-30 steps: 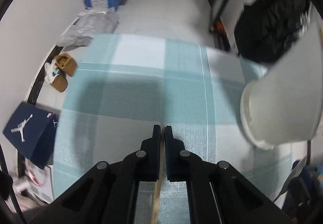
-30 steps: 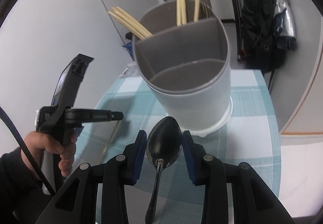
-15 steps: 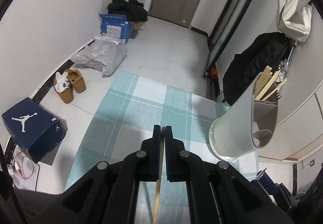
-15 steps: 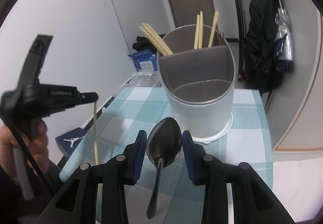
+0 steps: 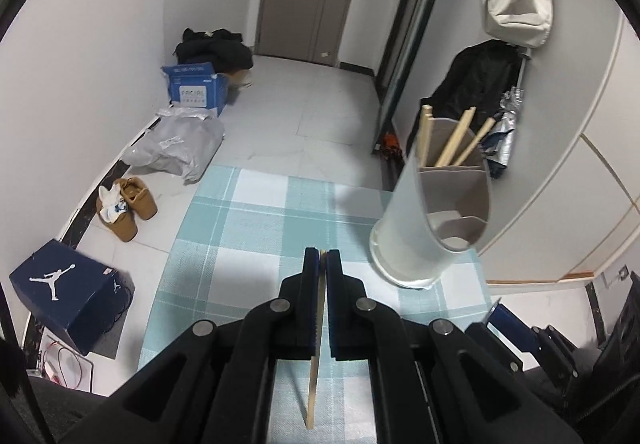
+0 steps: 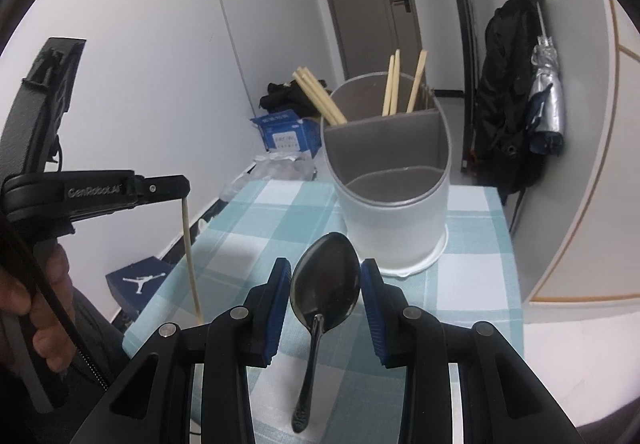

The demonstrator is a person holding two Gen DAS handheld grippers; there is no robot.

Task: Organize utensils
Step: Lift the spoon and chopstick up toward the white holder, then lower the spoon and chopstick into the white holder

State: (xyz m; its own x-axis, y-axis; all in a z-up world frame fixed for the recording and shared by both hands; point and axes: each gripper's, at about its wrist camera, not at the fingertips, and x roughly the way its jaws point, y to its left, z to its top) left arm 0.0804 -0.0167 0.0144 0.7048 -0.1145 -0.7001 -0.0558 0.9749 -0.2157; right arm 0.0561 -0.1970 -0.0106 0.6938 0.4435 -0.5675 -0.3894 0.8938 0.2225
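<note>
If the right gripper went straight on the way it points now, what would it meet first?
Probably the utensil holder: it stands directly ahead of the right gripper, past the spoon in its jaws. The gap between them is hard to judge.

One utensil holder point(image 6: 394, 204), white, divided into three compartments. Chopsticks standing in its far compartment point(image 6: 394, 82): six, possibly more, since some overlap. One more chopstick point(image 6: 190, 252) hanging from the left gripper point(image 6: 182, 193). One spoon point(image 6: 325, 280) between the blue pads of the right gripper point(image 6: 325, 292). Grippers: two. One checked tablecloth point(image 5: 256, 212). On the floor: two blue boxes, a Jordan box point(image 5: 68, 292) and a carton point(image 5: 196, 90); one pair of tan shoes point(image 5: 128, 208); one grey bag point(image 5: 176, 148).
</note>
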